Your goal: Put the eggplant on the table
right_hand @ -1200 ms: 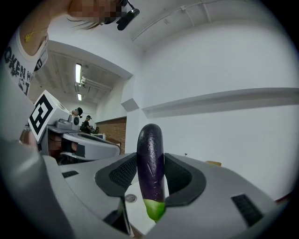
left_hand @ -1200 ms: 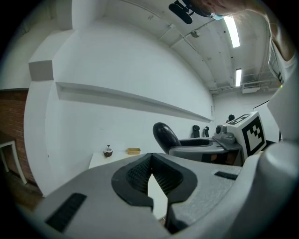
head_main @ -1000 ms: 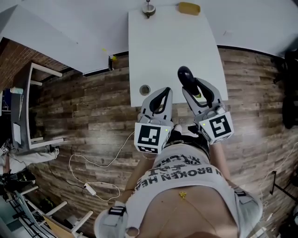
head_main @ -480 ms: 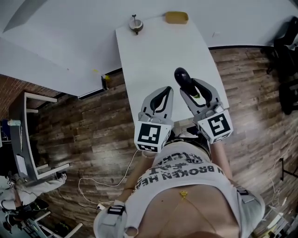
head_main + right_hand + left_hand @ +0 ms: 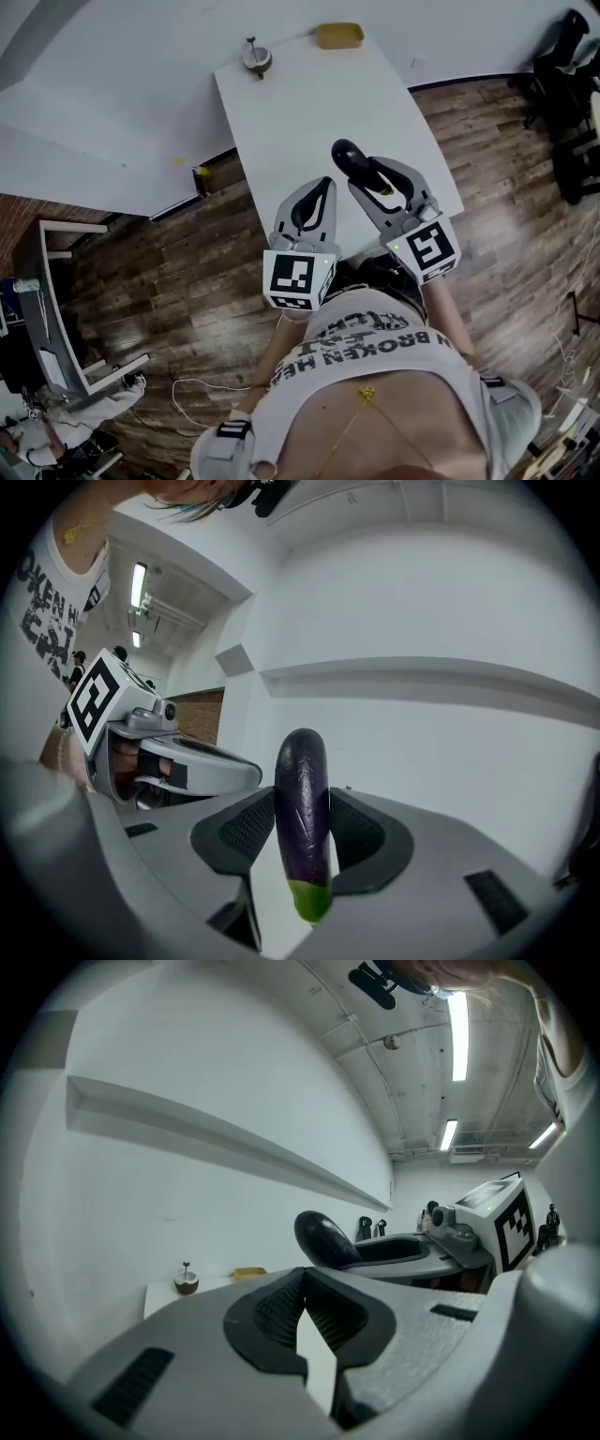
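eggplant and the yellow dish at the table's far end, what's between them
Nothing: in the head view only bare table separates eggplant and yellow dish.

A lab-like workroom: white table (image 5: 309,103), plank floor (image 5: 187,262), ceiling strip lights (image 5: 458,1026)

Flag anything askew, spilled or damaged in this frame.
Nothing stands out. The right gripper is shut on the eggplant, which looks whole; the left gripper is shut and empty. A yellow dish and a small round object sit at the far end of the table, nothing spilled.
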`<action>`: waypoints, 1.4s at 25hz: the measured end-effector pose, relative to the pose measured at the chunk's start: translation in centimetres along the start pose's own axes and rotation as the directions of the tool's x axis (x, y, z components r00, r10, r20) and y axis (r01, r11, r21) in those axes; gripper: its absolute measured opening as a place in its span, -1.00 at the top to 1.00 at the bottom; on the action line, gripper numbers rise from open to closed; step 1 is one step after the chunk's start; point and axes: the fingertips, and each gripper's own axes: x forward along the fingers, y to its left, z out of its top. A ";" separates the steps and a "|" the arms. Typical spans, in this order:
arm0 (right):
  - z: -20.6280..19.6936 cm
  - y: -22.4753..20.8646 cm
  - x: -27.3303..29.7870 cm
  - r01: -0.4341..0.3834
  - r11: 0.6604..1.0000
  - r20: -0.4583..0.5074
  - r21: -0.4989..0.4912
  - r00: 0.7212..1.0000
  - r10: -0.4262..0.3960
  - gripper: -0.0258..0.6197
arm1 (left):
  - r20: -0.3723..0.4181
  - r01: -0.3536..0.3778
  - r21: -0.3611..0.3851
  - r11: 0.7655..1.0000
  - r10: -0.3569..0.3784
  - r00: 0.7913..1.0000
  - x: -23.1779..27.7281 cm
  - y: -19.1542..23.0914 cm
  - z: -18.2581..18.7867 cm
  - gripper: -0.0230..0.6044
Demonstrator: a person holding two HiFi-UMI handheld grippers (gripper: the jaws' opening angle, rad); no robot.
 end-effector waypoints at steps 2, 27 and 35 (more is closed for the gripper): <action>-0.3 0.1 0.5 -0.007 1.000 -0.014 -0.004 1.000 0.007 0.36 | -0.014 -0.002 -0.001 1.000 0.002 1.000 -0.2 0.5 -0.5 0.91; -1.4 -7.8 -1.8 -0.172 0.985 0.022 0.024 0.985 0.171 0.36 | -0.015 -0.201 -0.032 0.979 0.201 0.979 5.2 -2.7 0.8 0.91; -2.0 -9.0 -2.6 -0.212 0.977 0.025 0.012 0.977 0.212 0.36 | -0.016 -0.238 -0.023 0.971 0.238 0.971 6.3 -3.9 1.1 0.91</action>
